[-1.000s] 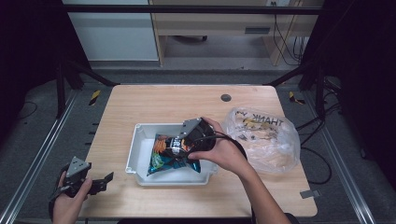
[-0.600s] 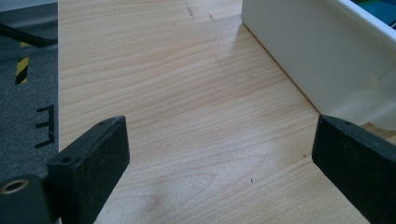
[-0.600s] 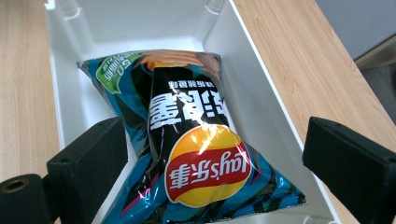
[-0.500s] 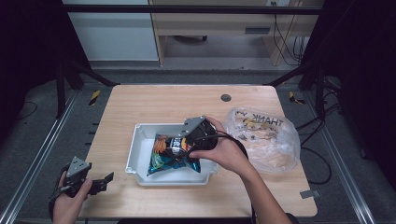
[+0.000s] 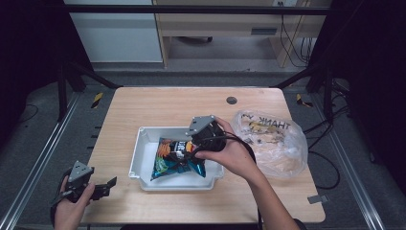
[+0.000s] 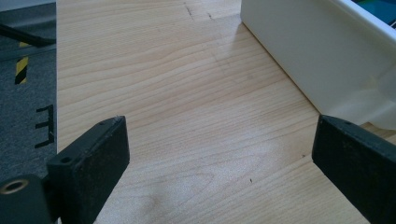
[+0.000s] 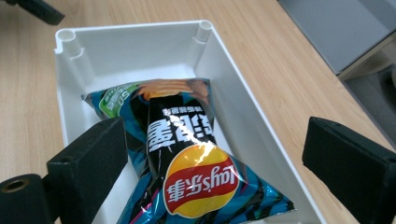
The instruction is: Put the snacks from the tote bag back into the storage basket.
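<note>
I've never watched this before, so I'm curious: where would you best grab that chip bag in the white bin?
Probably from above, at the chip bag near its crimped end seam: it lies flat in the white bin, whose walls block its sides. The open right gripper hovers over it.

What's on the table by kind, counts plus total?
Chip bag: 1, lying in the tub
White tub: 1
Clear plastic bag: 1, right of the tub
Total: 3
</note>
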Tool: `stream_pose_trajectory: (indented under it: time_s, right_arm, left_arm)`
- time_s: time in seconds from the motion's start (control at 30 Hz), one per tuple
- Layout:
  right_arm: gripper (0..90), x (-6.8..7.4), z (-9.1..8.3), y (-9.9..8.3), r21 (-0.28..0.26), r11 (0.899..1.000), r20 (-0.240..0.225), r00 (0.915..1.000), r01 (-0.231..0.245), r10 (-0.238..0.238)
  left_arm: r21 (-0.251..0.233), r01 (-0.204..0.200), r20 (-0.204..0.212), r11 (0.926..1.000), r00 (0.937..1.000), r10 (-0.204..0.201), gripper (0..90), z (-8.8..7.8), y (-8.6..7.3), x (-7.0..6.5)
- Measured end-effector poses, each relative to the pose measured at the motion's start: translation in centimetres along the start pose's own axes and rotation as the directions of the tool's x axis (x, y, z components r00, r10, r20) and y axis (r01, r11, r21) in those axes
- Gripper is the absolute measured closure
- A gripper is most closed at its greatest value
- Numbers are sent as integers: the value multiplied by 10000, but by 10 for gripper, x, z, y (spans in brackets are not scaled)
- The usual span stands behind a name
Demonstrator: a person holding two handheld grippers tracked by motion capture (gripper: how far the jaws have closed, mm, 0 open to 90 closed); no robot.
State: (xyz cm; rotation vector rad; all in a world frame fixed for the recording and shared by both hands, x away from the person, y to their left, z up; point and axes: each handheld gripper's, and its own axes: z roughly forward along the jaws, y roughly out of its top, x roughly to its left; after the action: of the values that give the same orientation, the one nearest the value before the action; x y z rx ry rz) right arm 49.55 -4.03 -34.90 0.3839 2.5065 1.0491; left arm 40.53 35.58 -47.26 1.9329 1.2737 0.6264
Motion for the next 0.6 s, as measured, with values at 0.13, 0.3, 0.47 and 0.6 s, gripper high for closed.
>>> stream_pose_trajectory:
  time_s: [0.13,0.3,0.47,0.6]
  right_arm:
    - [71,-2,-8,3,-298,9993,198,9996,-214,220]
    - [69,-5,-18,6,-698,9967,369,9983,-417,443]
    - [65,-9,-28,6,-943,9939,615,9961,-571,630]
    - [65,-14,-35,4,-1100,9908,791,9930,-789,878]
  left_arm:
    - [-5,2,-7,10000,10000,-2,39,0,0,0]
    - [-7,-3,1,10000,10000,3,39,0,0,0]
    - [20,-10,3,10000,10000,10,39,0,0,0]
    - [24,-14,3,10000,10000,14,39,0,0,0]
